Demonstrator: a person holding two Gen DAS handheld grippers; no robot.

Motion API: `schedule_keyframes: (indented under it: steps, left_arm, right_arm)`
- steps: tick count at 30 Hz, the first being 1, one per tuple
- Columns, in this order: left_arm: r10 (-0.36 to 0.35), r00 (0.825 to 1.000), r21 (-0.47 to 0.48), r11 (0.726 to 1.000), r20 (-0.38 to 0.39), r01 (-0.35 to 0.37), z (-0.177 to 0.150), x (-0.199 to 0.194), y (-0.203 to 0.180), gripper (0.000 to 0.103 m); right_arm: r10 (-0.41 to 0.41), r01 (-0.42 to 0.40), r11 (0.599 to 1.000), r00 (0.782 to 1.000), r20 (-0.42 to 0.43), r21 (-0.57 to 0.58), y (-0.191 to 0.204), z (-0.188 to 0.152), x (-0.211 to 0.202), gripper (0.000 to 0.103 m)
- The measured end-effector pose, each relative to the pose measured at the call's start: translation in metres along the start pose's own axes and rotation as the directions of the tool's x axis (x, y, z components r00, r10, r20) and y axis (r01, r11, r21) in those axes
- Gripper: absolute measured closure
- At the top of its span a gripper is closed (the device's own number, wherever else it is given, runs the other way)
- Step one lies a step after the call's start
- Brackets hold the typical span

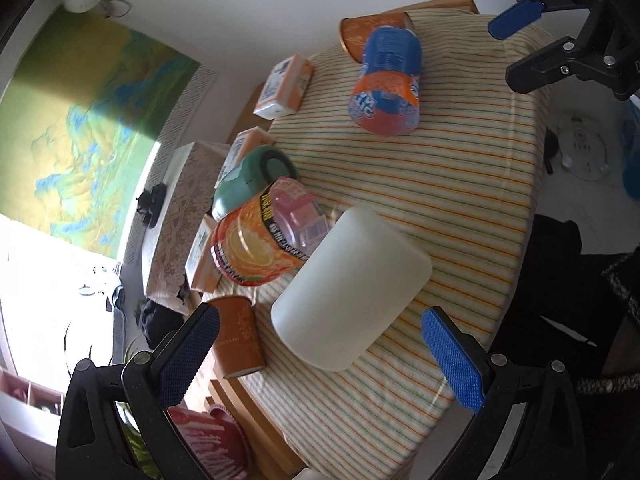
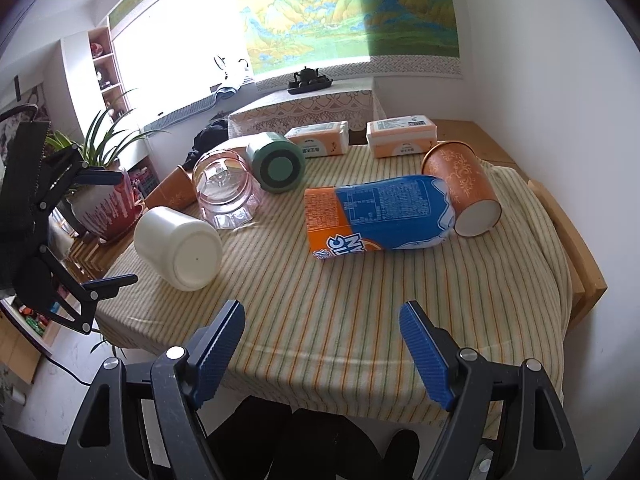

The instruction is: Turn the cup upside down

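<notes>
Landmark: I take the white cup [image 1: 352, 290] as reference; it lies on its side on the striped tablecloth [image 1: 440, 200], near the table's left edge as the right wrist view shows it, closed base turned toward the right gripper.
Left gripper [image 1: 320, 344]: I see the jaws spread wide, holding nothing, one pad either side of the white cup and apart from it.
Right gripper [image 2: 322, 338]: wide apart, empty, well apart from the white cup, over the near table edge.
Neighbours: clear pink cup [image 2: 226, 190] just beside the white cup, touching or nearly so; orange paper cup [image 1: 238, 338] just beside its other side; blue and orange bottle [image 2: 380, 214] well apart.
Risk, rolling: I judge the round white cup may roll from uneven pad contact, toward the table edge.
Risk, collision: the left pad [image 1: 188, 354] may knock the orange paper cup on closing.
Risk, slip: smooth plastic may twist in the pads during inversion.
Risk, cloth: loose fabric may snag and let the rim land tilted.
</notes>
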State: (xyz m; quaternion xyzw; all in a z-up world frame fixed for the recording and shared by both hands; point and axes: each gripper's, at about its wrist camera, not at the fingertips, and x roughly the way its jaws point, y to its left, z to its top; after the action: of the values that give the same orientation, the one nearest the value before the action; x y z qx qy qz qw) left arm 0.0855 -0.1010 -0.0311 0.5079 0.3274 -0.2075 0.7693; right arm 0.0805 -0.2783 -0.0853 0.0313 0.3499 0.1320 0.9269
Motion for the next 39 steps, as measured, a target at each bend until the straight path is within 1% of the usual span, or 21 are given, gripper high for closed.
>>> schedule_keyframes:
  steps: [5,9,11,12,15,18,21,24,26,32,36,39]
  left_arm:
    - [-0.024,1.0,0.032,0.999,-0.016,0.024,0.009,0.009,-0.002,0.001]
    - [-0.038,0.999,0.059,0.997,-0.034,0.04,0.012,0.018,-0.004,0.001]
    - [-0.046,0.998,0.077,0.996,-0.051,0.05,0.013,0.024,-0.004,0.001]
    - [-0.048,0.997,0.085,0.995,-0.058,0.053,0.014,0.027,-0.004,0.001]
    - [-0.088,0.992,0.095,0.991,-0.09,0.096,0.018,0.038,-0.003,0.001]
    - [-0.113,0.987,0.113,0.986,-0.115,0.126,0.021,0.049,-0.003,0.001]
    - [-0.135,0.982,0.126,0.98,-0.131,0.152,0.022,0.057,-0.005,0.004]
    - [-0.153,0.979,0.138,0.975,-0.135,0.171,0.023,0.06,-0.008,0.012]
    - [-0.149,0.98,0.144,0.975,-0.134,0.168,0.024,0.063,-0.009,0.012]
    - [-0.181,0.976,0.101,0.976,-0.123,0.194,0.027,0.065,0.0,0.014]
    - [-0.202,0.974,0.043,0.977,-0.098,0.207,0.025,0.065,0.008,0.015]
    - [-0.217,0.975,-0.029,0.976,-0.049,0.216,0.025,0.059,0.018,0.016]
  right_arm:
    - [-0.029,0.028,0.999,0.999,0.015,0.021,-0.004,0.0,-0.003,0.027]
    - [-0.095,0.094,0.995,0.995,0.036,0.03,-0.007,0.001,-0.007,0.027]
    - [-0.109,0.107,0.994,0.993,0.041,0.03,-0.008,0.0,-0.007,0.027]
    - [-0.107,0.106,0.994,0.993,0.04,0.034,-0.008,-0.001,-0.007,0.027]
    - [-0.099,0.097,0.994,0.994,0.035,0.042,-0.009,-0.002,-0.006,0.027]
    - [-0.094,0.092,0.995,0.995,0.031,0.045,-0.009,-0.004,-0.006,0.027]
    - [-0.09,0.088,0.995,0.996,0.024,0.05,-0.011,-0.005,-0.005,0.027]
    - [-0.083,0.082,0.995,0.996,0.013,0.06,-0.014,-0.006,-0.003,0.027]
    - [-0.082,0.082,0.994,0.997,0.006,0.069,-0.016,-0.006,-0.002,0.027]
    - [-0.08,0.08,0.993,0.997,-0.006,0.087,-0.018,-0.007,0.001,0.027]
    - [-0.081,0.082,0.993,0.997,-0.014,0.09,-0.018,-0.007,0.004,0.027]
    - [-0.078,0.08,0.993,0.997,-0.017,0.092,-0.018,-0.009,0.005,0.027]
